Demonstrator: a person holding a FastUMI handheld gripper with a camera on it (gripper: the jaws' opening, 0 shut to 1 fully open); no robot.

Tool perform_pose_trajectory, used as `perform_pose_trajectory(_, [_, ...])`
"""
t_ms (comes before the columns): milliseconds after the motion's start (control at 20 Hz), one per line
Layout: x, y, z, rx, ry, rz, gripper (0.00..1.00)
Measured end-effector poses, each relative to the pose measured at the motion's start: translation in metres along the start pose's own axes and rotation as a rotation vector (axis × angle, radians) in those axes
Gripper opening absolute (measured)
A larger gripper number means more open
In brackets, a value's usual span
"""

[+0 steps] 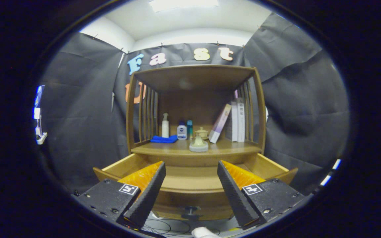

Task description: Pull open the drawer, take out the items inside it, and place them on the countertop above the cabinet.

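Drawer (190, 178) pulled out below cabinet bench (197, 149); hand-held gripper (190, 193) spread wide, gripping nothing, fingers over drawer front; small lidded pot (198, 144) on bench.

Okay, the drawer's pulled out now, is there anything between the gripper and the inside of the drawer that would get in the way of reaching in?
Nothing visible does. The gripper is open, held apart from the cabinet, with the drawer open ahead of its fingers and only air between. The drawer's front panel hides part of the floor inside, so what lies there cannot be told.
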State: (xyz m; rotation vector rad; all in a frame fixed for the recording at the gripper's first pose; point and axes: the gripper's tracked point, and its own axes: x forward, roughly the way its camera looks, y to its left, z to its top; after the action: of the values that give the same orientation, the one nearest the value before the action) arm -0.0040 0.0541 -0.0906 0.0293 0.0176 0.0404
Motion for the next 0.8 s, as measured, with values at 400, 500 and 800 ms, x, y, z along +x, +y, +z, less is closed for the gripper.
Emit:
perform_pose_trajectory(400, [-0.004, -0.007, -0.077, -0.003, 0.111, -0.029, 0.99])
perform_pose_trajectory(500, [0.002, -0.011, -0.083, -0.006, 0.126, -0.048, 0.99])
perform_pose_trajectory(800, [0.019, -0.008, -0.085, 0.022, 0.141, -0.063, 0.99])
